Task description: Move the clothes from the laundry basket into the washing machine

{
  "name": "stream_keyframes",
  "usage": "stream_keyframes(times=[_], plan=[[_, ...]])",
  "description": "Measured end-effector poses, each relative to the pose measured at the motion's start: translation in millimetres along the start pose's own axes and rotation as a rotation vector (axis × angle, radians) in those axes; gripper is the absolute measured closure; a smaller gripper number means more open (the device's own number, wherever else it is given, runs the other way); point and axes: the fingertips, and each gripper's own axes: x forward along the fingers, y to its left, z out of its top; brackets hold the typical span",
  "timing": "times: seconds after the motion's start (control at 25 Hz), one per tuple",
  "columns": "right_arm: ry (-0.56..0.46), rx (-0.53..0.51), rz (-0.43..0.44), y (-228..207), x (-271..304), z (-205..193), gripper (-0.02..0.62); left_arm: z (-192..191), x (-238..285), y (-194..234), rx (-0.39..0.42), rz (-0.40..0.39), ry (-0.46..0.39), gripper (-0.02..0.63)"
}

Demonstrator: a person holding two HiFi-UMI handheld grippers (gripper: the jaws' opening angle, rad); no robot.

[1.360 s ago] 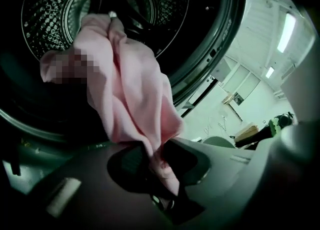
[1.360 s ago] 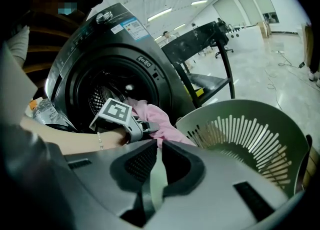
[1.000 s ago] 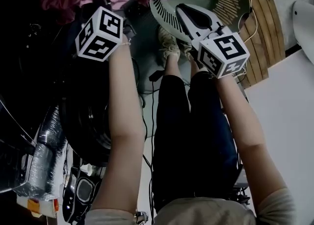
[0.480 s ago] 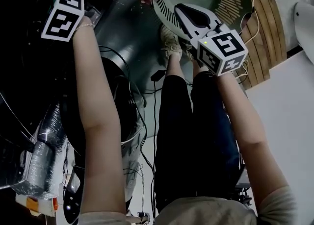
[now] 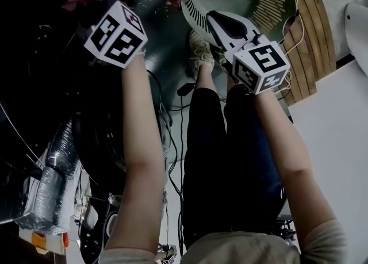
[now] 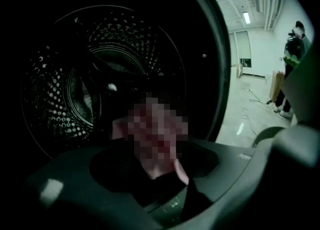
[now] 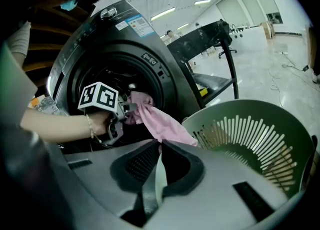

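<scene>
The washing machine (image 7: pixel 135 48) fills the left of the right gripper view, with its door opening dark. At that opening sits the left claw (image 7: pixel 125 108), and the pink cloth (image 7: pixel 160 124) lies between its jaws. The jaws stand apart and have just been opening, so the claw looks released rather than clenched on the fabric. One end of the cloth is at the mouth of the drum. The rest trails down to the right, toward the middle of the frame, and is not yet inside.

The right claw (image 7: pixel 159 146) at lower centre is clenched on nothing. The green basket (image 7: pixel 260 139) at right shows only bare slotted wall, with no other clothes in the part in view.

This looks like the last visible garment, with the task nearly done. What remains is getting the hanging tail fully into the drum.

Against the head view half a second ago, the left claw's marker cube has come down and to the right from the upper left corner. The right claw has hardly shifted.
</scene>
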Motion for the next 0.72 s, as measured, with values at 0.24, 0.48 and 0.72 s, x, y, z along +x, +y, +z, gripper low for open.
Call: stream_keyframes(times=[0.24,0.48,0.72], plan=[[0.025,-0.016,-0.006,2.1,4.1,-5.0,0.563,-106.5,-17.1,-85.8,-0.147,-0.249,0.289,0.359],[0.053,-0.07,-0.014,-3.2,2.3,-5.8,0.563,-134.1,5.1,-131.8,-0.465,-0.414,0.37,0.36],[0.05,-0.061,-0.035,-14.3,-1.2,-5.0,0.564,-100.2,15.3,-115.3,-0.31,-0.375,0.261,0.586]])
